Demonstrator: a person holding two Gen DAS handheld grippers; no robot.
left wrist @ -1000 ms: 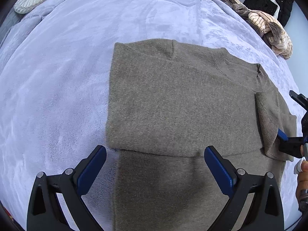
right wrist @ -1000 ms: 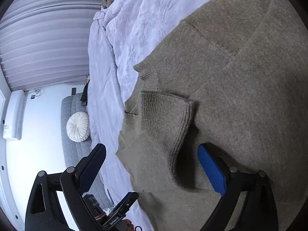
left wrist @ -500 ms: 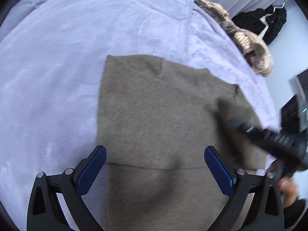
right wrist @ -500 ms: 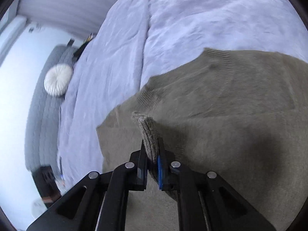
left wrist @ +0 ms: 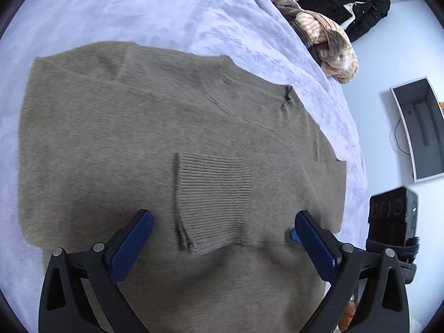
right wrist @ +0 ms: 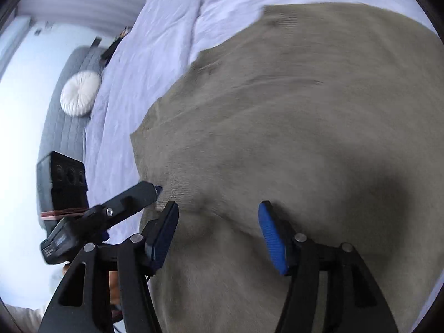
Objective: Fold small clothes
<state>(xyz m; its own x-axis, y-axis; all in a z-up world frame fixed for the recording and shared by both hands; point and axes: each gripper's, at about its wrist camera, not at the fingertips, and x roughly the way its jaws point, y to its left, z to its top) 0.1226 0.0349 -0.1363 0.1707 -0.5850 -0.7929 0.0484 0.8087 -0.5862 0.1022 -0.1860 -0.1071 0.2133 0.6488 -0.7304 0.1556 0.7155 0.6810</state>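
Observation:
A grey-brown knit sweater lies flat on a lilac bedspread. One sleeve is folded across its body, and the ribbed cuff lies near the middle. My left gripper is open just above the sweater, with the cuff between its blue pads. My right gripper is open and empty, low over the sweater near its edge. In the right wrist view the left gripper's finger shows at the left, close to my right gripper.
A pile of striped beige clothes lies at the far edge of the bed, with black clothes behind. A monitor leans on the wall at right. A round white cushion sits on a grey sofa.
My right gripper closed on the sleeve cuff, carried it across the sweater's body, then opened and let it go. My left gripper moved right, over the laid cuff.

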